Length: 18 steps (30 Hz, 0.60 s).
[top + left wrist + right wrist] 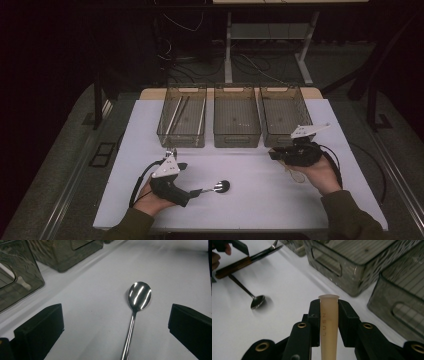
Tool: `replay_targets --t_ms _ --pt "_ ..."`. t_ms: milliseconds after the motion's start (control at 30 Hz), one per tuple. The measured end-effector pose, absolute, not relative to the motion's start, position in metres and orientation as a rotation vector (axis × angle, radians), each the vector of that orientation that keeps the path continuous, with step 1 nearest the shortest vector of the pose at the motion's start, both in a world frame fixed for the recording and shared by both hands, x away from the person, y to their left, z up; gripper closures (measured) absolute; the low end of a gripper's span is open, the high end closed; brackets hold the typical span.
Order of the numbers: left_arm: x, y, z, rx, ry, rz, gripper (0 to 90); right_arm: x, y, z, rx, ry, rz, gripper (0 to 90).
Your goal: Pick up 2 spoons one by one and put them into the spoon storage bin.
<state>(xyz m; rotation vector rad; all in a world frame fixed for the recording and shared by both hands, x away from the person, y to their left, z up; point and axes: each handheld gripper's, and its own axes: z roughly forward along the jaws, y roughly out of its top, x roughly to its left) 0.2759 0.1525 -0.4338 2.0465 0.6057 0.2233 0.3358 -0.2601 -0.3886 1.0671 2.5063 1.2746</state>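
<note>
A metal spoon (136,315) is seen lying flat on the white table (260,200), and it serves as the landmark. Its handle runs between the widely spread, empty jaws of the left gripper (192,192), whose pads are kept clear of it. Well to the spoon's right and slightly beyond, a beige handle (328,322) is pinched between the pads of the right gripper (328,312). Farther behind the spoon, three clear bins (237,122) are lined up side by side.
</note>
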Motion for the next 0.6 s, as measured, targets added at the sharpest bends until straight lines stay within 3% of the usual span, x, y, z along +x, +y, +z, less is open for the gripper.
replay_targets --t_ms 600 --pt "0.275 0.152 -0.434 2.037 0.615 0.217 0.0 0.360 -0.239 -0.371 1.062 2.436 1.363 74.0"
